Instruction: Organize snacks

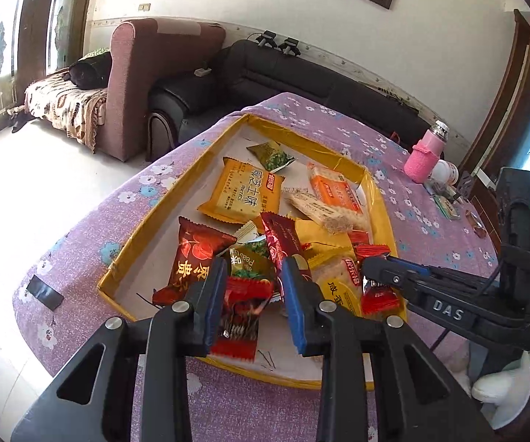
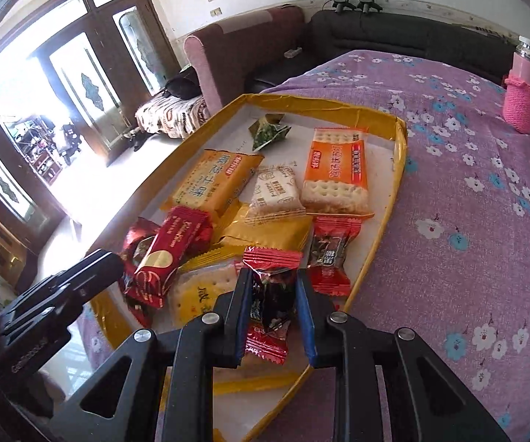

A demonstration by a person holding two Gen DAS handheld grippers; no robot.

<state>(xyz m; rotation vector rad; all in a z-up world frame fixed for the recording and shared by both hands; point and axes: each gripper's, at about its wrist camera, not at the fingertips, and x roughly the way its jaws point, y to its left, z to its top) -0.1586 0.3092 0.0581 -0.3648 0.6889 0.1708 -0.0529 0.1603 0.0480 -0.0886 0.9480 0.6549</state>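
We work over a table covered with a purple flowered cloth (image 2: 467, 191), and on it lies a shallow tray with yellow walls (image 2: 399, 154) and a white floor, which takes most of the table's near part. All snacks we can see are inside this tray. The biggest packs lie toward the middle and the far side: an orange cracker pack (image 2: 336, 171) near the tray's right wall, a yellow biscuit pack (image 2: 215, 180) toward the left wall, and a pale wafer pack (image 2: 276, 193) between them, touching both or almost. A small green pea packet (image 2: 268, 130) lies alone near the far wall. Nearer to us the packs are piled: a dark red long pack (image 2: 171, 250) leans over a yellow cracker pack (image 2: 200, 291), and a red candy (image 2: 329, 258) lies near the right wall. Our right gripper (image 2: 274, 294) has its two fingers, with blue pads, spread on both sides of a small red candy wrapper (image 2: 270, 294) at the near edge of the tray; whether the pads press it we cannot tell. Our left gripper (image 1: 253, 283) is released, its fingers apart over a red wrapped candy (image 1: 241, 316) and a green peas packet (image 1: 246, 263) at the near wall. A pink bottle (image 2: 524, 88) stands at the table's far right corner.
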